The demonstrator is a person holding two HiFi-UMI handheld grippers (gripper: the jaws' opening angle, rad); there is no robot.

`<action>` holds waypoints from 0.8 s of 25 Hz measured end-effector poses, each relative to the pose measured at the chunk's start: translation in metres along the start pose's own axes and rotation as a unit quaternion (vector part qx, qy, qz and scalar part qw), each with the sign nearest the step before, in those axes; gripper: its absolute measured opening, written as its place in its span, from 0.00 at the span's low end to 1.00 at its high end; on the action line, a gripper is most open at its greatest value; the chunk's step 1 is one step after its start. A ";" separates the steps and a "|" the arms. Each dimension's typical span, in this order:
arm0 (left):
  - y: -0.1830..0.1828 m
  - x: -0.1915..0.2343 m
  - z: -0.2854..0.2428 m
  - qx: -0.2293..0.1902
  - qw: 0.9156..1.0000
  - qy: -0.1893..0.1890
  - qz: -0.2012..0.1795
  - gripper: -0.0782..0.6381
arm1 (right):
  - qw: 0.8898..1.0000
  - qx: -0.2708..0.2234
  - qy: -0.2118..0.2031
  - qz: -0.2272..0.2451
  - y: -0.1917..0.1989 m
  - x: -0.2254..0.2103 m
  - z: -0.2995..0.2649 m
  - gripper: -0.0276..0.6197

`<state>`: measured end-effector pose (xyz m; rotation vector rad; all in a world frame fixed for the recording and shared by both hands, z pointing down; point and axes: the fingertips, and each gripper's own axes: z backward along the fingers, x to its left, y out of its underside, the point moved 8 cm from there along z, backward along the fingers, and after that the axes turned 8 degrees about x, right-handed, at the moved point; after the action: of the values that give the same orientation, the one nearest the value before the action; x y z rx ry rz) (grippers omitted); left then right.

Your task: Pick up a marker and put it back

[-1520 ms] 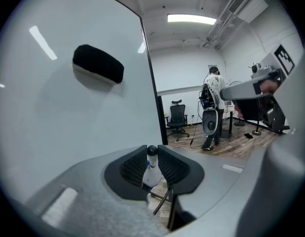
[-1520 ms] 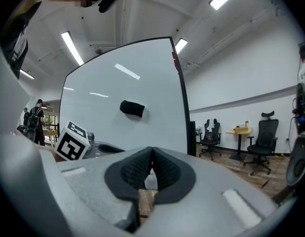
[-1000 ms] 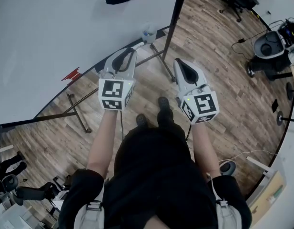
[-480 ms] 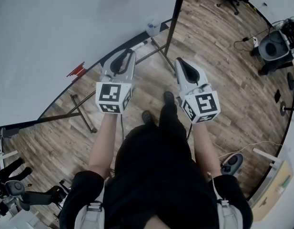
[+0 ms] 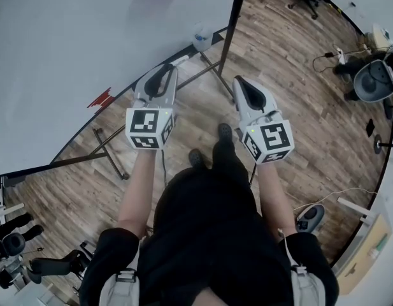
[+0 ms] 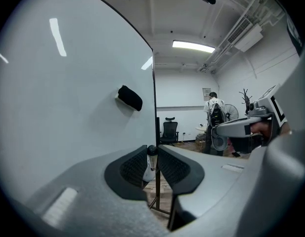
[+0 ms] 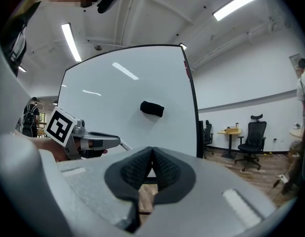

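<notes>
You stand at a whiteboard [image 5: 69, 50] on a wheeled black frame, a gripper in each hand, both held out over the wood floor [image 5: 292, 88] in front of your feet. Your left gripper [image 5: 167, 70] pinches a marker [image 5: 181, 60]: the jaws stand a narrow way apart with the ribbed pads pressed on its barrel, and its white end pokes out past the fingertips toward the board's lower edge. In the left gripper view the marker [image 6: 152, 158] sits upright between the two pads of the left gripper [image 6: 152, 151], dark at the top and white below. Your right gripper [image 5: 238, 80] hangs just beside the left, well clear of the board, its jaws pressed together at the tips with nothing between them; the right gripper view shows the pads of the right gripper [image 7: 152, 150] meeting in a thin seam. From that side, the marker [image 7: 124, 144] shows as a short white stick jutting from the left gripper [image 7: 95, 142]. A black eraser [image 7: 152, 108] clings to the board's white face, above both grippers. A black office chair [image 7: 251, 132] stands in the room behind the board
</notes>
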<state>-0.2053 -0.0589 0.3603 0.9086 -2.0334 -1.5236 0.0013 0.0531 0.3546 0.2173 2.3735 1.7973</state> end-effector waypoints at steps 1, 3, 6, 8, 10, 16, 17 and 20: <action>-0.001 0.002 -0.005 0.001 1.000 -0.002 0.001 0.21 | 1.000 0.000 -0.002 0.001 -0.001 -0.004 -0.004 0.05; -0.002 0.007 -0.016 0.001 1.000 -0.008 0.004 0.21 | 1.000 -0.002 -0.004 0.004 -0.005 -0.012 -0.012 0.05; -0.003 0.015 -0.034 0.003 1.000 -0.016 0.015 0.21 | 1.000 -0.005 -0.007 0.007 -0.011 -0.026 -0.025 0.05; -0.004 0.019 -0.047 0.008 0.999 -0.021 0.025 0.21 | 1.000 -0.007 -0.010 0.009 -0.018 -0.036 -0.031 0.05; -0.006 0.023 -0.061 0.012 0.999 -0.025 0.034 0.21 | 1.000 -0.010 -0.012 0.012 -0.026 -0.048 -0.038 0.05; -0.003 0.031 -0.097 0.019 0.997 -0.032 0.062 0.21 | 1.000 -0.005 -0.022 0.019 -0.034 -0.077 -0.060 0.05; -0.002 0.031 -0.102 0.019 0.997 -0.033 0.067 0.22 | 1.000 -0.004 -0.024 0.020 -0.034 -0.081 -0.062 0.05; -0.001 0.030 -0.113 0.023 0.996 -0.035 0.080 0.21 | 0.999 -0.002 -0.030 0.021 -0.037 -0.093 -0.067 0.05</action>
<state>-0.1481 -0.1561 0.3922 0.7005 -2.1432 -1.4452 0.0773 -0.0398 0.3405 0.3197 2.3400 1.7878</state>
